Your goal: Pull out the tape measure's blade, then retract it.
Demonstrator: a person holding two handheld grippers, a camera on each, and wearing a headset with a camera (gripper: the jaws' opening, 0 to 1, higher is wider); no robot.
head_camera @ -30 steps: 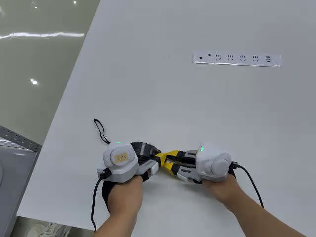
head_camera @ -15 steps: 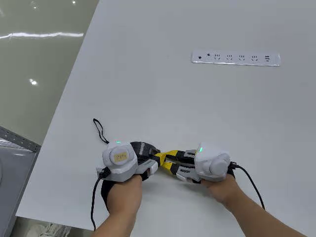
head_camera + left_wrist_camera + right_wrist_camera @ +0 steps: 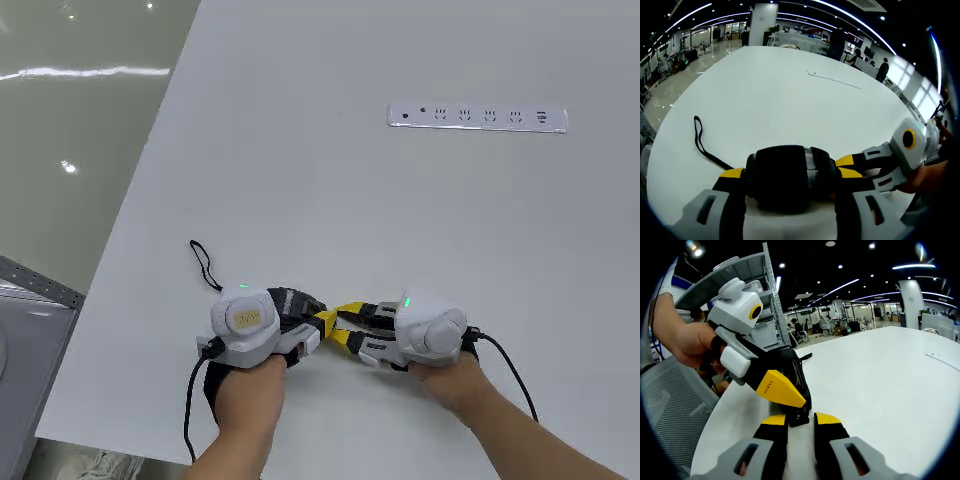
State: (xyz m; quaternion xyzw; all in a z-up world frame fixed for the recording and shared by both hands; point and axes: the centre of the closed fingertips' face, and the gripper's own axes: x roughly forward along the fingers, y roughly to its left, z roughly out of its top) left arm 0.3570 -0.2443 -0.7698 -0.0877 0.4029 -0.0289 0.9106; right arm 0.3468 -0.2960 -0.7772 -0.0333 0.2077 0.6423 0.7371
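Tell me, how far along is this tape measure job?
Done: the left gripper clamps the tape measure. In hand: the right gripper sits with jaws flanking the blade tip; grip unclear. To do: pulling the blade out, then retracting it.

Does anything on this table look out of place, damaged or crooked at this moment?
Nothing stands out. The left gripper clamps the tape measure squarely, its wrist strap lies loose on the white table, the right gripper pinches the blade tip, and the power strip lies flat.
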